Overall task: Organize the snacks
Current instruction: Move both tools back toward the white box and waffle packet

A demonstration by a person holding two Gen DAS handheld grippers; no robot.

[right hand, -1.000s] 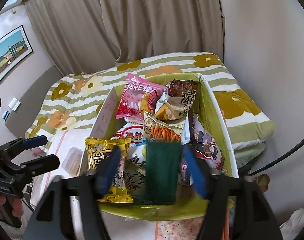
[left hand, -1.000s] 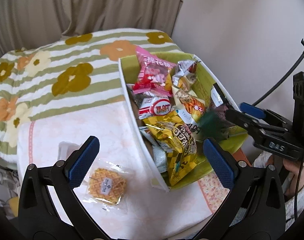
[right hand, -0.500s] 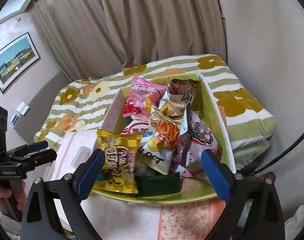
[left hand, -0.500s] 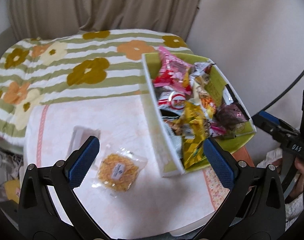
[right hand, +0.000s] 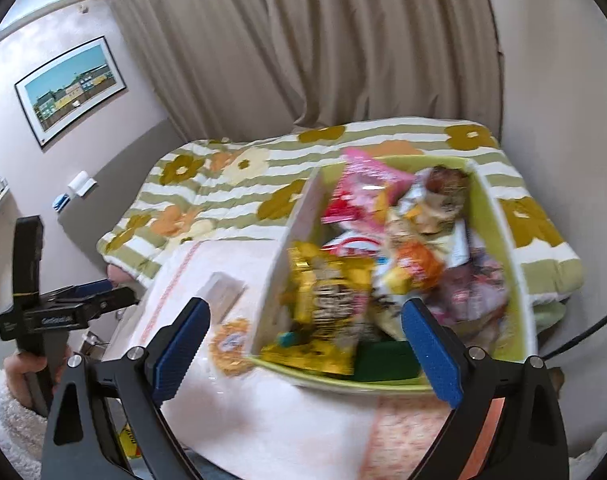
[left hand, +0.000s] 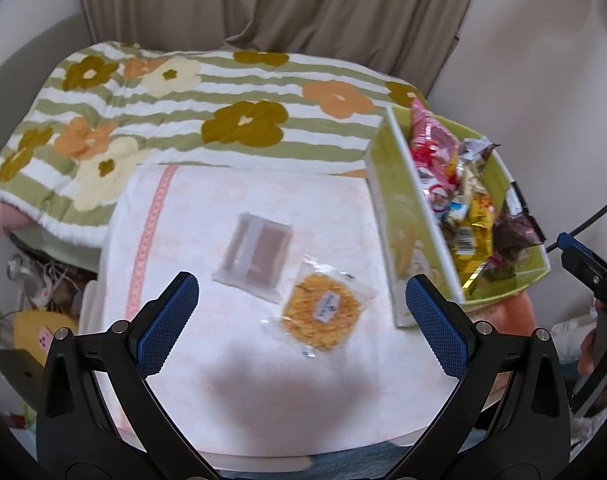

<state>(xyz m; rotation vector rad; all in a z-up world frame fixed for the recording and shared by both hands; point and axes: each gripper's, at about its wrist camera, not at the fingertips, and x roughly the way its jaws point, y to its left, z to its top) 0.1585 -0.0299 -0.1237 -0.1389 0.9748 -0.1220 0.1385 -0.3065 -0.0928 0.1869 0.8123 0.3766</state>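
A green box (left hand: 395,184) full of snack packets stands at the right of the white table (left hand: 231,392). A round waffle in clear wrap (left hand: 322,312) and a flat packet of brown wafers (left hand: 255,256) lie on the table left of the box. My left gripper (left hand: 303,320) is open and empty, held above the waffle. My right gripper (right hand: 303,344) is open and empty, in front of the box (right hand: 499,220). A dark green packet (right hand: 387,364) lies at the box's near end beside a yellow bag (right hand: 327,304). The waffle (right hand: 231,344) shows blurred at the left.
A bed with a flowered green-striped blanket (left hand: 175,112) lies behind the table. Curtains (right hand: 343,48) hang at the back, a wall stands at the right. Clutter (left hand: 35,300) sits on the floor left of the table. A black cable (left hand: 595,212) runs at the right.
My right gripper let go of the dark green packet in the box, opened wide and drew back. My left gripper swung left, from over the box to above the waffle.
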